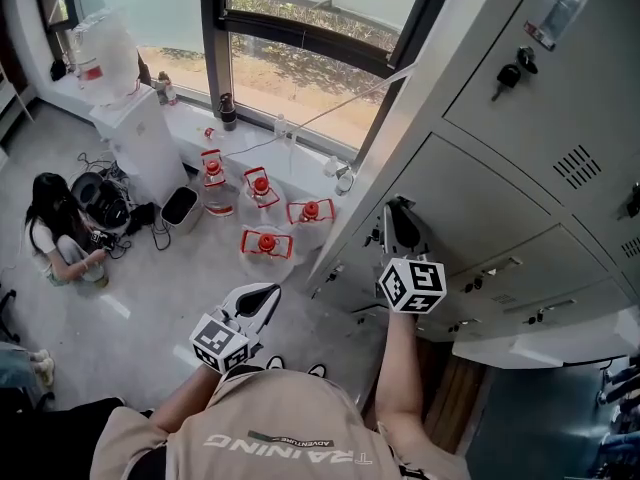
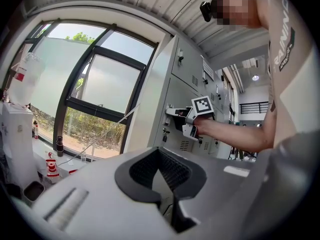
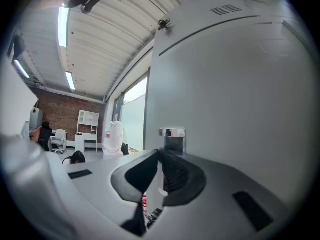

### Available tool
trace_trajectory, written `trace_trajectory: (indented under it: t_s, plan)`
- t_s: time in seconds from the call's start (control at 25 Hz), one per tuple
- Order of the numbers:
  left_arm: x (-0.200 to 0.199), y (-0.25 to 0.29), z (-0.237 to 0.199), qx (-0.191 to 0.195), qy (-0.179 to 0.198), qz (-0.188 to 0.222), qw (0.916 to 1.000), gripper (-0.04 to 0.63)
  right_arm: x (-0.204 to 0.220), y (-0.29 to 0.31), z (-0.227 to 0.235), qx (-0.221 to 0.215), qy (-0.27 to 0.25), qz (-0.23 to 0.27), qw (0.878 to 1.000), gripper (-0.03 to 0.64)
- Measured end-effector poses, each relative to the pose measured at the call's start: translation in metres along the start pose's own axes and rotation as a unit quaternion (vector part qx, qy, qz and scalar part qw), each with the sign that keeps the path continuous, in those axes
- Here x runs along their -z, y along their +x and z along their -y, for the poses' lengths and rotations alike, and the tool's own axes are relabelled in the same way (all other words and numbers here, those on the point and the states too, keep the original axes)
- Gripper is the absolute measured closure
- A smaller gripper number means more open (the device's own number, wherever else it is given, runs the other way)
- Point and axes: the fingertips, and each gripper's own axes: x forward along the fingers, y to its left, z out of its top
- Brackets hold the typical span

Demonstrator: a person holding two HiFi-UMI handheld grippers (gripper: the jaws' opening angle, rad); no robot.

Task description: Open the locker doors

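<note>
A bank of grey lockers [image 1: 480, 198] fills the right side of the head view, its doors standing flush. My right gripper [image 1: 398, 220] reaches to the left edge of a middle door, by its lock. In the right gripper view the jaws of that gripper [image 3: 159, 170] stand nearly together on a thin grey tab below a chrome handle [image 3: 171, 133] on the door. The left gripper view shows the right gripper [image 2: 176, 115] at the locker front. My left gripper [image 1: 262, 300] hangs lower left, away from the lockers, and its jaws [image 2: 161, 173] are together with nothing between them.
Several water bottles with red caps [image 1: 265, 243] stand on the floor below the window. A white water dispenser [image 1: 140, 138] stands at the left, and a person [image 1: 60, 233] sits on the floor beside it. Keys hang in an upper locker lock [image 1: 512, 72].
</note>
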Motion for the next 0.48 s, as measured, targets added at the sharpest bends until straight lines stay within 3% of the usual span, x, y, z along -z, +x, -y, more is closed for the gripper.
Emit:
trace_trajectory:
  t_s: [0.48]
  plan:
    - [0.002, -0.004, 0.010, 0.015, 0.003, -0.004, 0.9999, 0.591, -0.001, -0.053, -0.036, -0.084, 0.017, -0.006, 0.996, 0.589]
